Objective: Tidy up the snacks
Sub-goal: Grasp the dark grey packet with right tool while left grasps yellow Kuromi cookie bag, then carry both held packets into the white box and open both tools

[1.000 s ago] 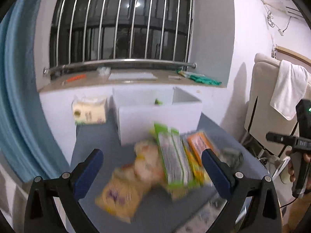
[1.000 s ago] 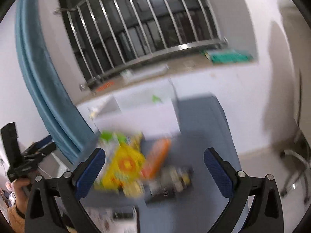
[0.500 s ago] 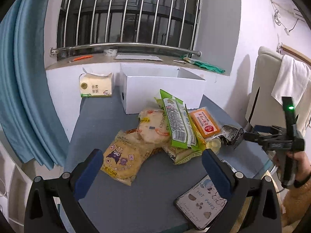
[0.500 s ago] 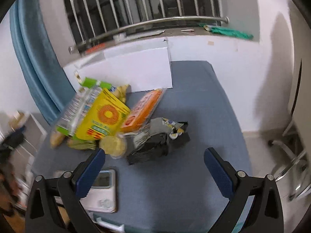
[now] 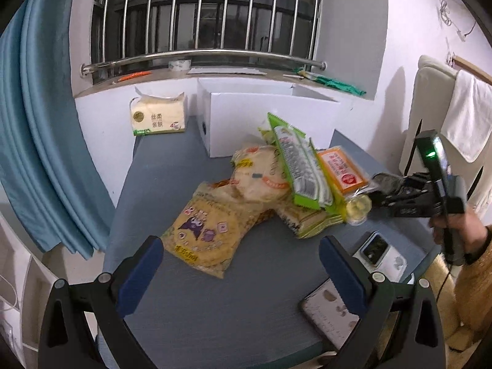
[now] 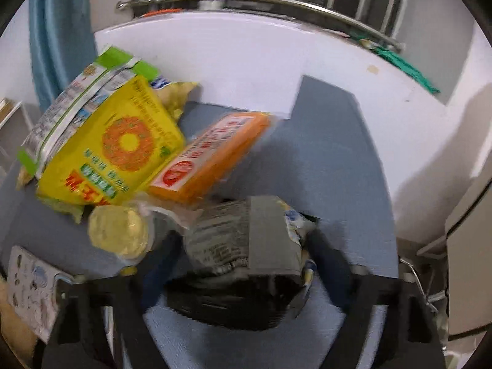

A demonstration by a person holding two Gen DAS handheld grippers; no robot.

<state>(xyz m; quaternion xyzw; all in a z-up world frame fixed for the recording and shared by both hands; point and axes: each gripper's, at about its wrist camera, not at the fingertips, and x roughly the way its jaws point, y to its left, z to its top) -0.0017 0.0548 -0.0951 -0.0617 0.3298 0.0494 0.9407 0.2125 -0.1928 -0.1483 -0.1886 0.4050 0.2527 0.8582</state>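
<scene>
Snacks (image 5: 270,190) lie heaped on the grey-blue table (image 5: 172,184), just in front of the white box (image 5: 264,123) that stands at the far edge under the window sill. Nearest the box leans the green packet (image 5: 298,166), propped over a pale round-biscuit bag (image 5: 261,175). On the box's right side sits the orange packet (image 6: 212,156), overlapping a yellow packet (image 6: 117,144) with a ring printed on it. Farther out from the box, toward the table's near side, lies a flat bag with a purple cartoon figure (image 5: 203,233).

And the right gripper (image 6: 243,252) is down at the pile's right end, well out from the box, its jaws having just been closing, with the dark grey snack pouch (image 6: 243,233) between them. The picture is blurred, so I cannot tell whether the pads already press on it. A small round yellow cake (image 6: 118,230) sits just beside the pouch.

The left gripper (image 5: 243,267) hangs over the near edge of the table, far from the box, jaws wide apart with nothing between them. A tissue pack (image 5: 160,117) stands left of the box, and two phones (image 5: 381,255) lie on the near right corner.
</scene>
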